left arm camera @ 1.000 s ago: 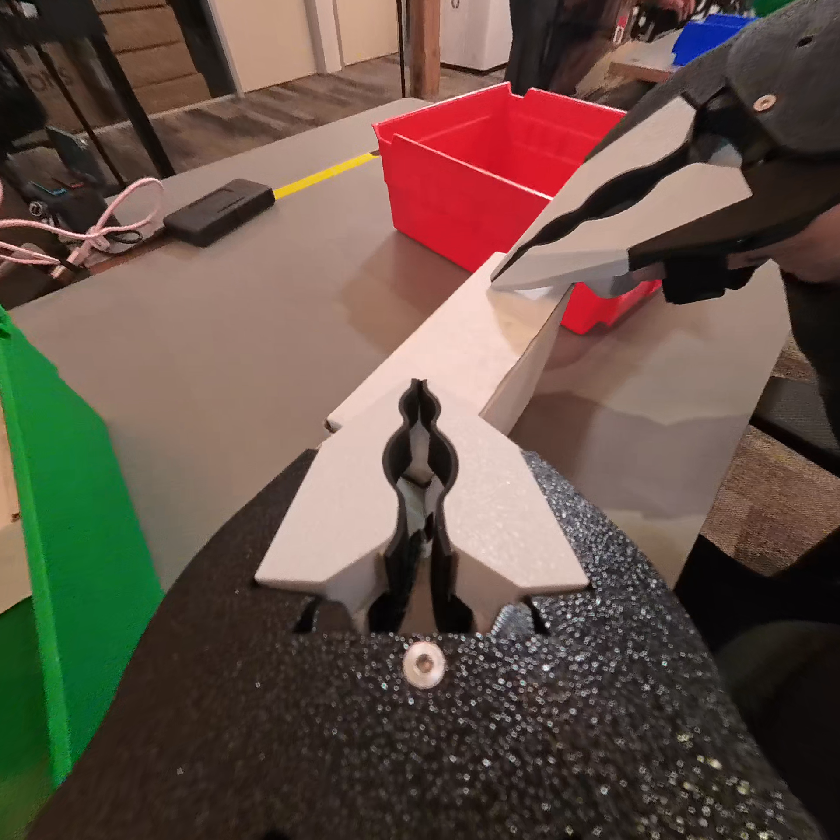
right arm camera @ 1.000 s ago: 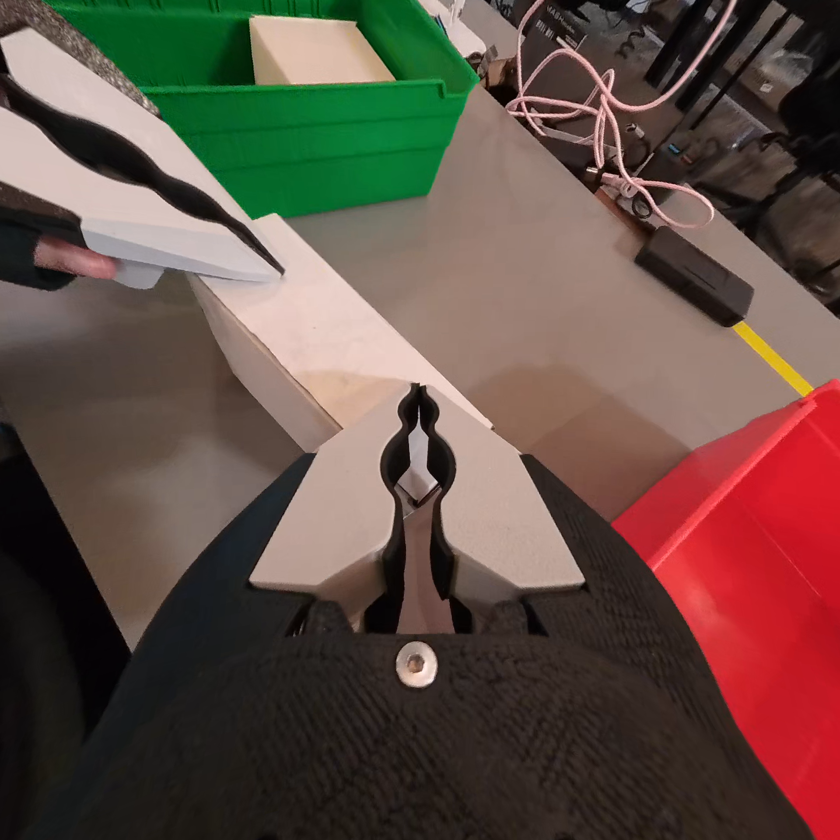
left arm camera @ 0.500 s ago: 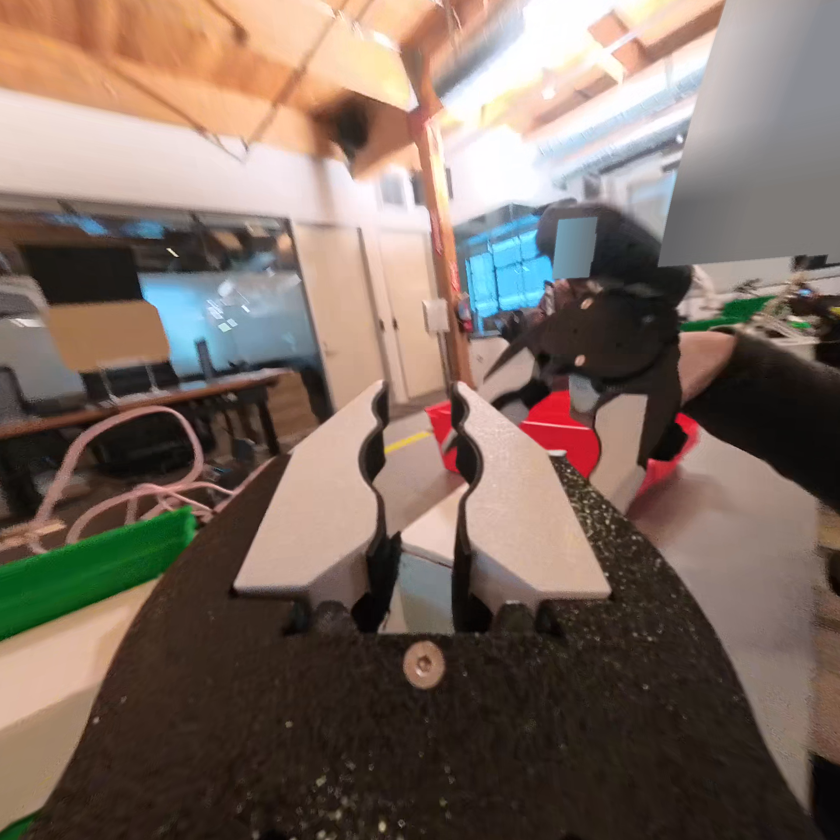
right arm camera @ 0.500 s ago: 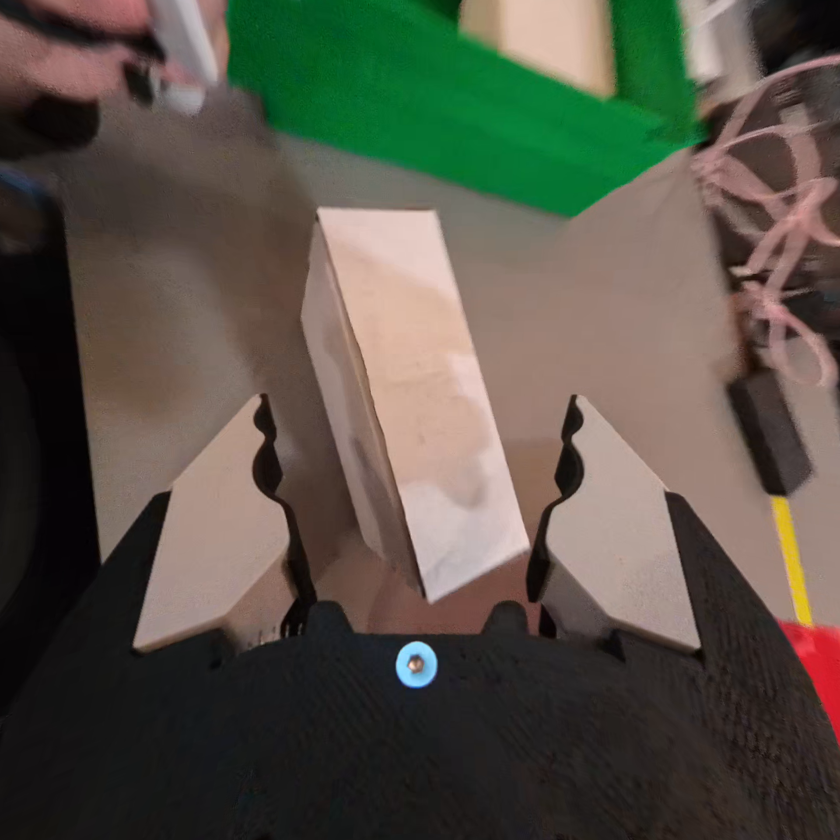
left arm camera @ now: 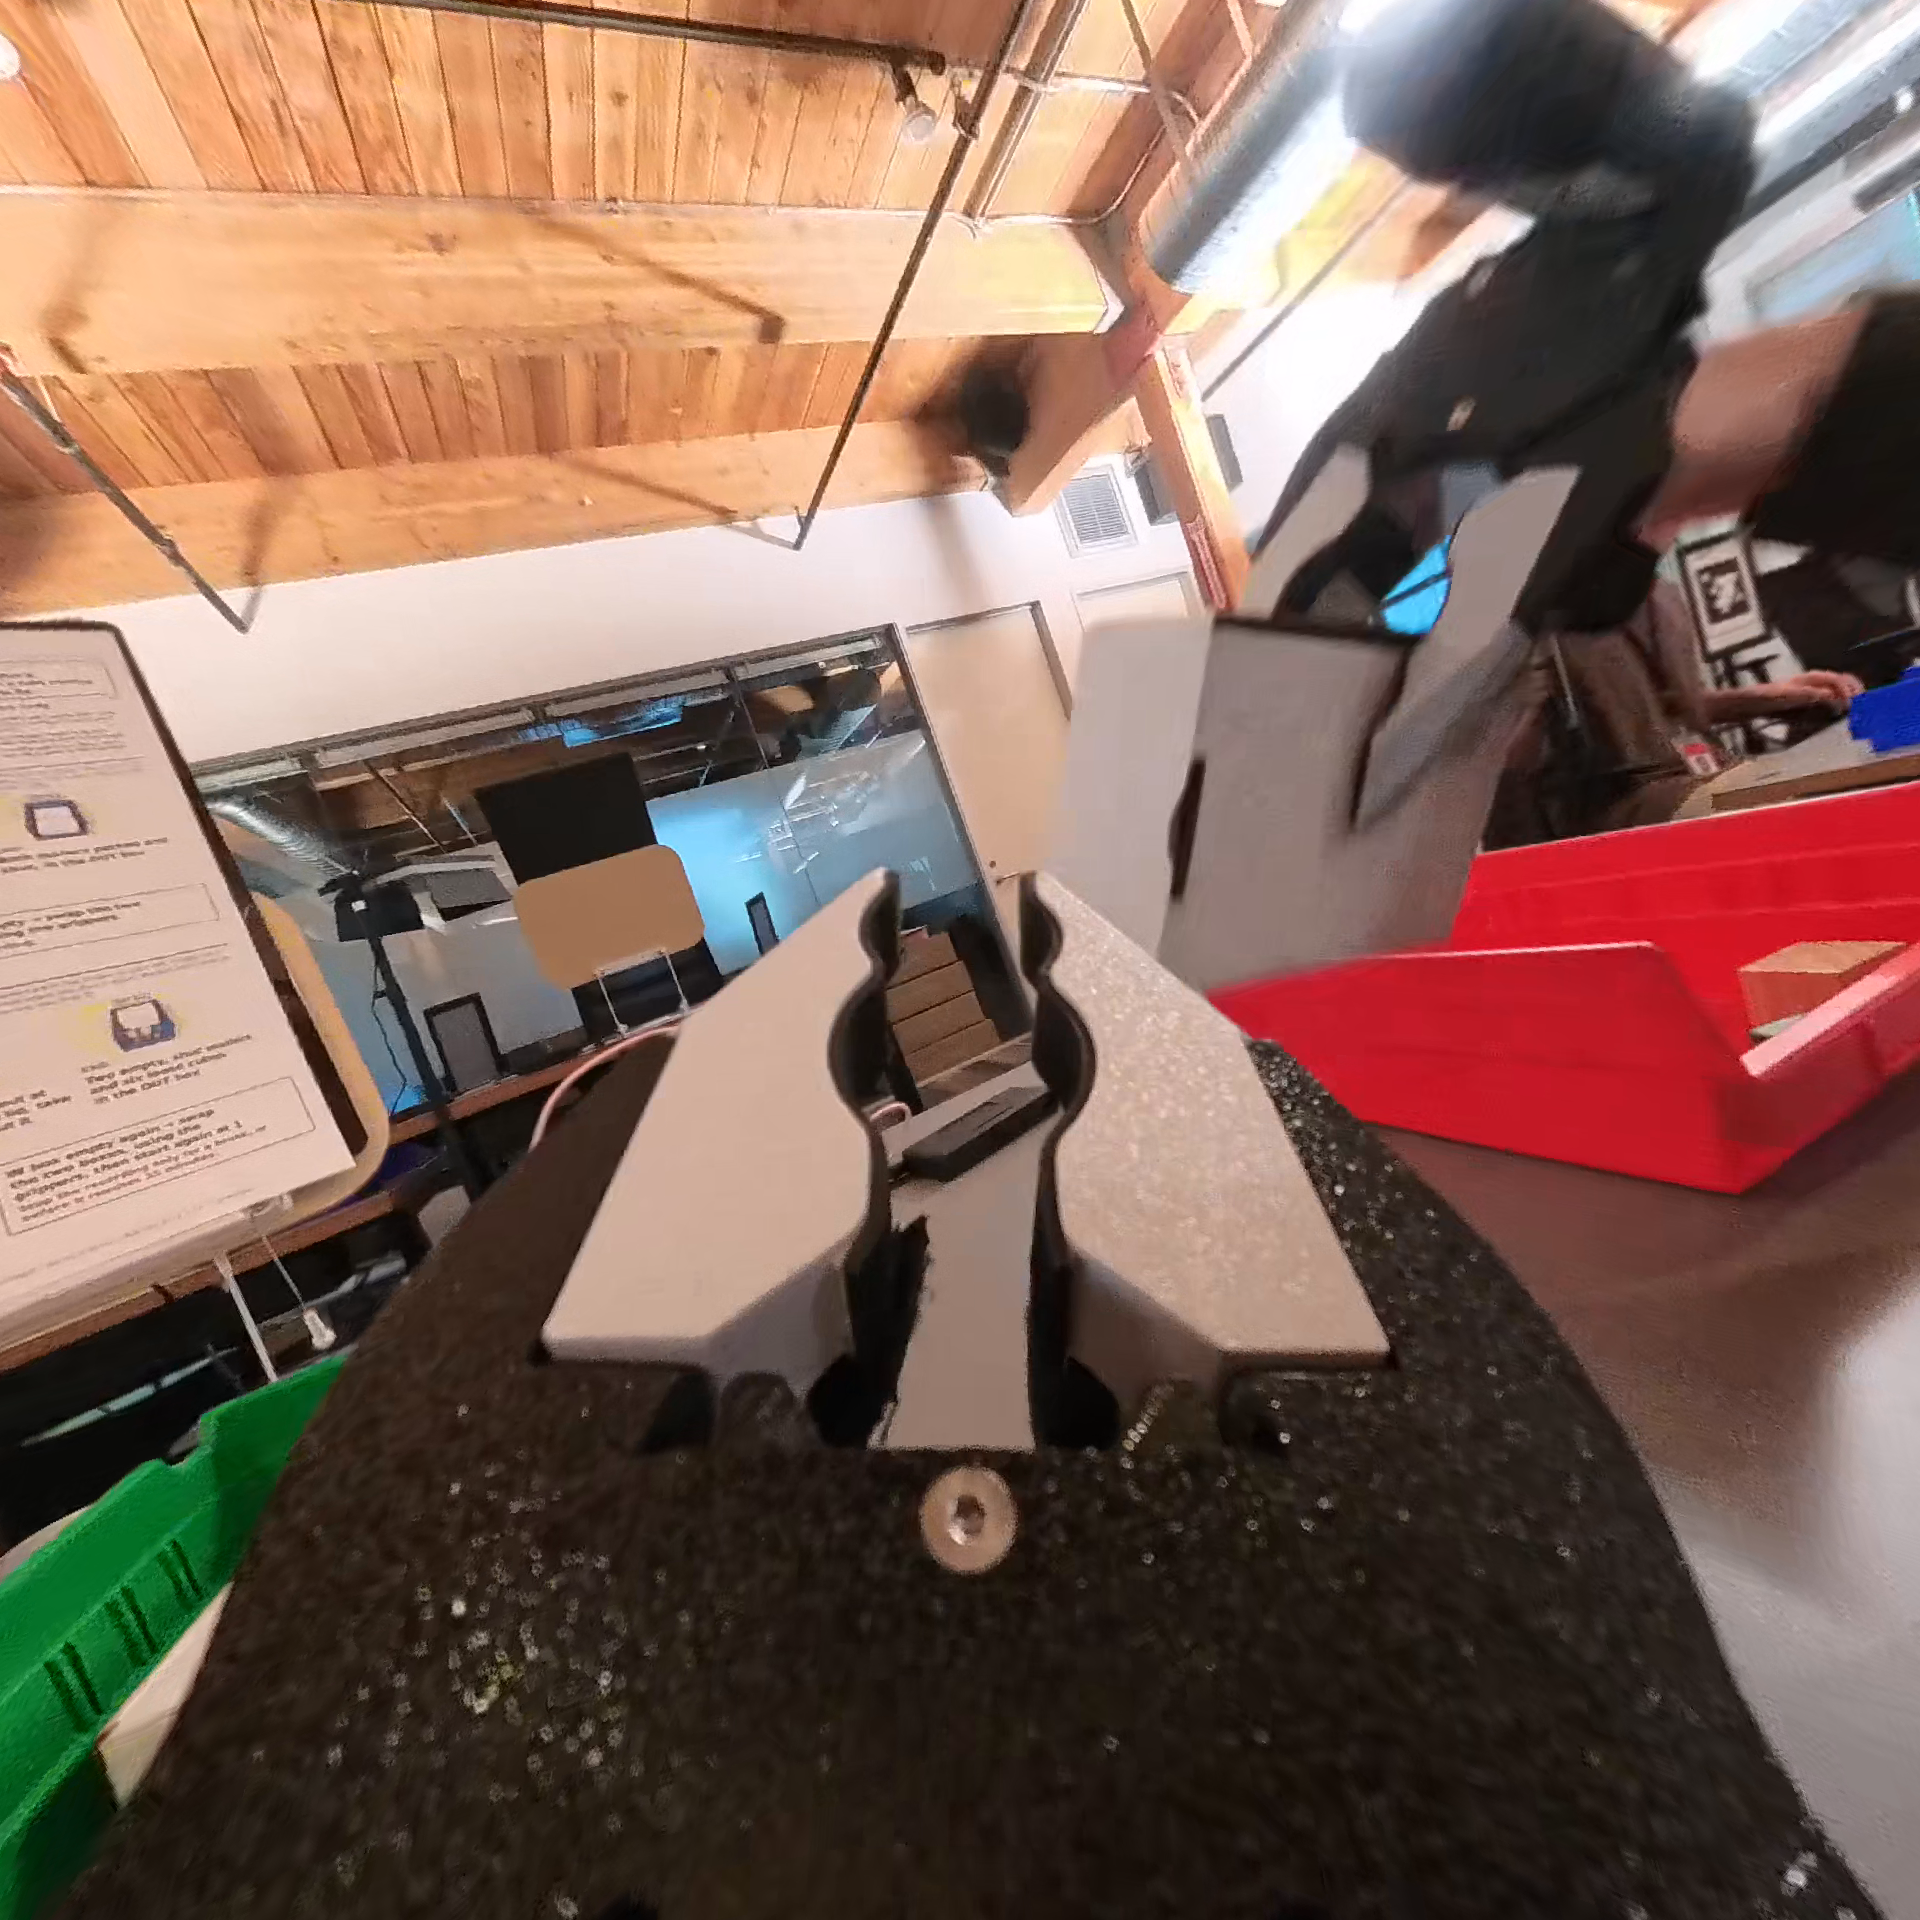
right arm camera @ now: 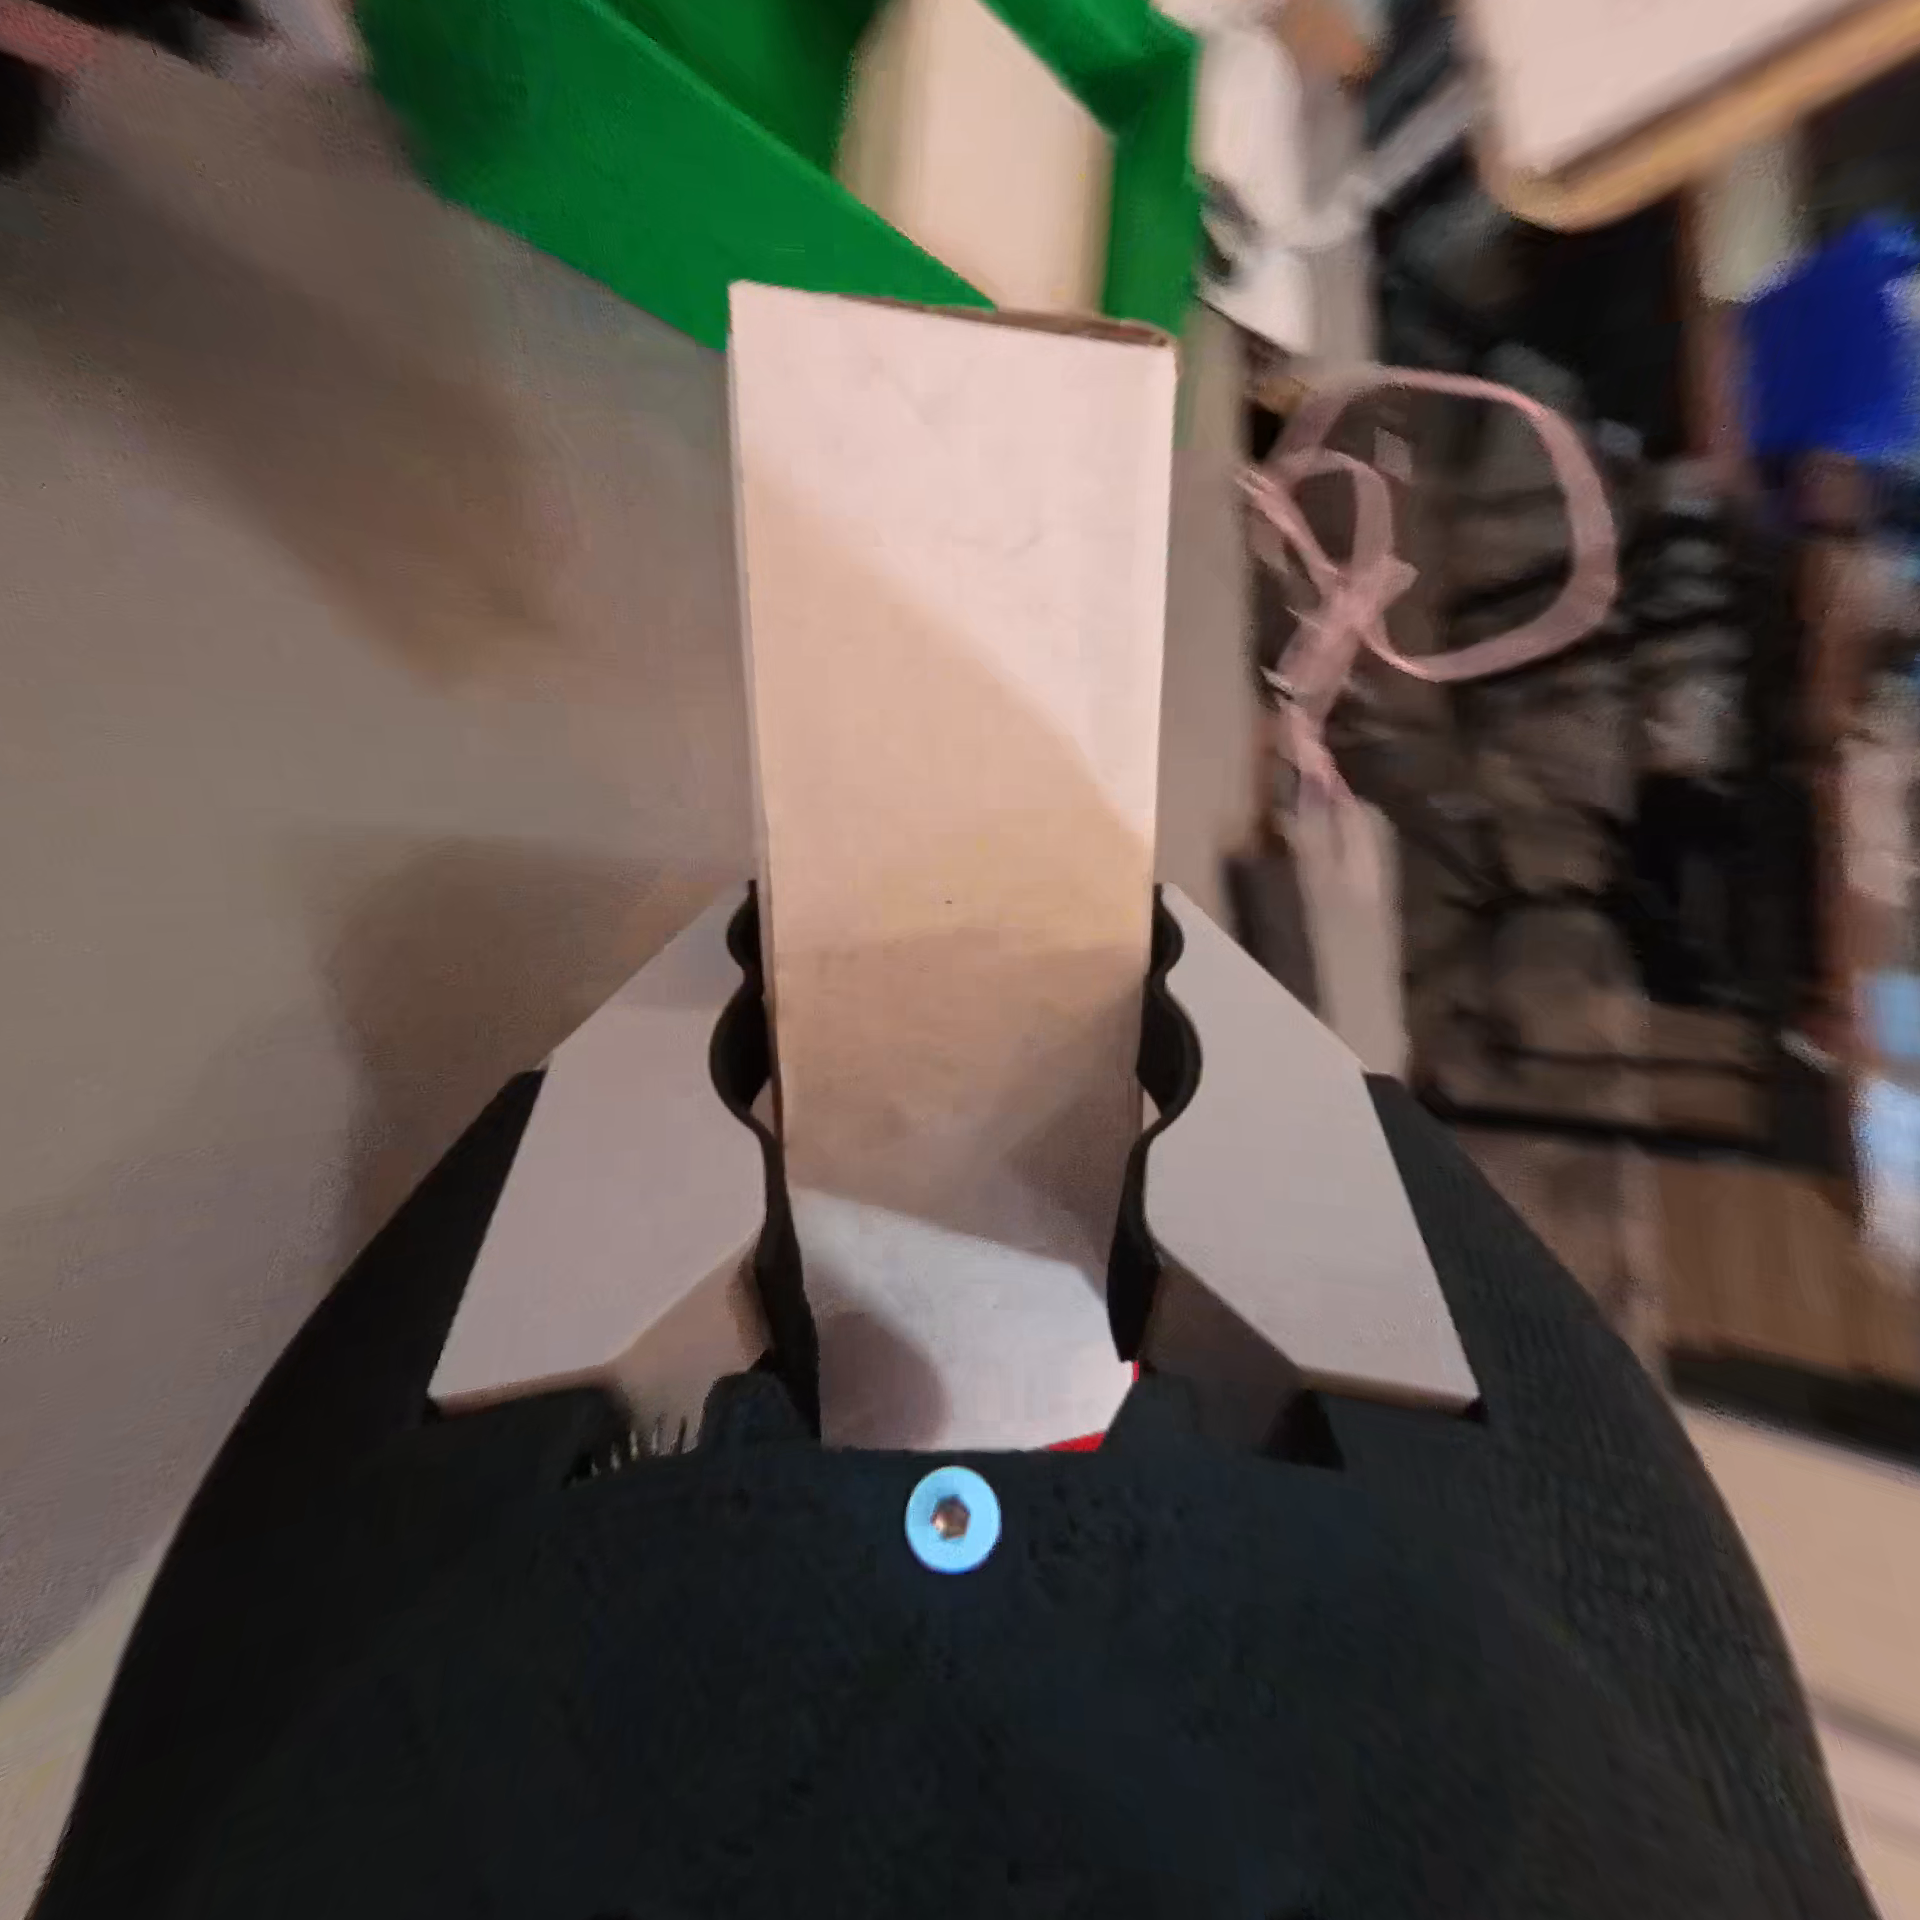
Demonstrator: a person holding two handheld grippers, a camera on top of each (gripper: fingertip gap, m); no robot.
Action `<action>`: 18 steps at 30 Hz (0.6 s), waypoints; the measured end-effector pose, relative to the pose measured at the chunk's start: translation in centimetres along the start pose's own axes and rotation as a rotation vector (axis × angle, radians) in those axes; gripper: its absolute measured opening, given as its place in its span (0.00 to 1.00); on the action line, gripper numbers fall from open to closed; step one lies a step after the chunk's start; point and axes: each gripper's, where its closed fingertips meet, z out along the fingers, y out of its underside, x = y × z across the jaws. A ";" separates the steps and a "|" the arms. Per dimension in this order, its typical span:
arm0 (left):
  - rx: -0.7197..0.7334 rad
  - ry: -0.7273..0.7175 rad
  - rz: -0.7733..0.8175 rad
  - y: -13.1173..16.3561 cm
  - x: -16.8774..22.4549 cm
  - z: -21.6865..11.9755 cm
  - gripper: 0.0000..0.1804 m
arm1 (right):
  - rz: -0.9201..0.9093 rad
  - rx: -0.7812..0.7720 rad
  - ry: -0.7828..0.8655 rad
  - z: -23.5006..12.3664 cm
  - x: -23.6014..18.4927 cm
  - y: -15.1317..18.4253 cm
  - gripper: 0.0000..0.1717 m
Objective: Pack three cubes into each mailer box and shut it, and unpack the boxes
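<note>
Right gripper (right arm camera: 954, 914): its two pale fingers are clamping the white mailer box (right arm camera: 951, 665) from both sides, the dark wavy pads pressing against the box's left and right faces.
Mailer box: it is standing upright between those fingers, its long narrow face turned toward the right wrist camera and its top edge sitting in front of the green bin (right arm camera: 665, 166).
Box seen from the other side: in the left wrist view the same box (left arm camera: 1288, 790) is hanging above the far rim of the red bin (left arm camera: 1558, 1049), with the right gripper's fingers (left arm camera: 1455, 665) gripping it; that part is blurring.
Left gripper (left arm camera: 958, 894): its fingers are standing apart with only background showing through the gap, and nothing is sitting between the pads.
Left gripper's aim: it is pointing upward and outward, toward a glass wall and a wooden ceiling.
Red bin: it is resting on the grey table (left arm camera: 1662, 1351) to the right of the left gripper, with one wooden cube (left arm camera: 1808, 977) lying inside.
Green bin: its rim (left arm camera: 114, 1590) is showing at the lower left of the left wrist view.
Other things: a printed sheet (left arm camera: 114, 935) is standing at the left, and a pink cable (right arm camera: 1455, 540) is lying looped beyond the box.
</note>
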 end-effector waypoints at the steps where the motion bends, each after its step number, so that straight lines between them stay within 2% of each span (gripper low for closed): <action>1: -0.002 -0.001 0.004 0.4 0.2 0.1 0.11 | 0.002 -0.053 0.092 -1.7 1.9 1.9 0.41; 3: -0.006 0.006 0.010 1.2 0.8 0.5 0.11 | 0.030 -0.207 0.229 -4.6 4.9 6.8 0.41; 5: 0.011 0.007 0.006 1.8 1.2 0.9 0.10 | 0.065 -0.336 0.250 -5.9 6.1 11.8 0.41; 8: -0.003 0.032 -0.018 2.4 1.8 1.3 0.10 | 0.117 -0.481 0.190 -4.8 5.8 18.4 0.41; 10: -0.002 0.030 -0.014 2.5 1.8 1.2 0.10 | 0.080 -0.565 0.146 -3.0 4.9 21.9 0.41; 12: -0.015 0.025 -0.015 2.9 1.6 1.1 0.09 | 0.016 -0.616 0.126 -1.0 4.1 24.2 0.41; 15: -0.039 0.027 -0.027 3.4 1.5 1.0 0.09 | -0.063 -0.637 0.203 1.7 4.3 26.3 0.41; 18: -0.066 0.030 -0.033 4.0 1.6 1.1 0.09 | -0.080 -0.629 0.236 2.2 4.1 27.5 0.41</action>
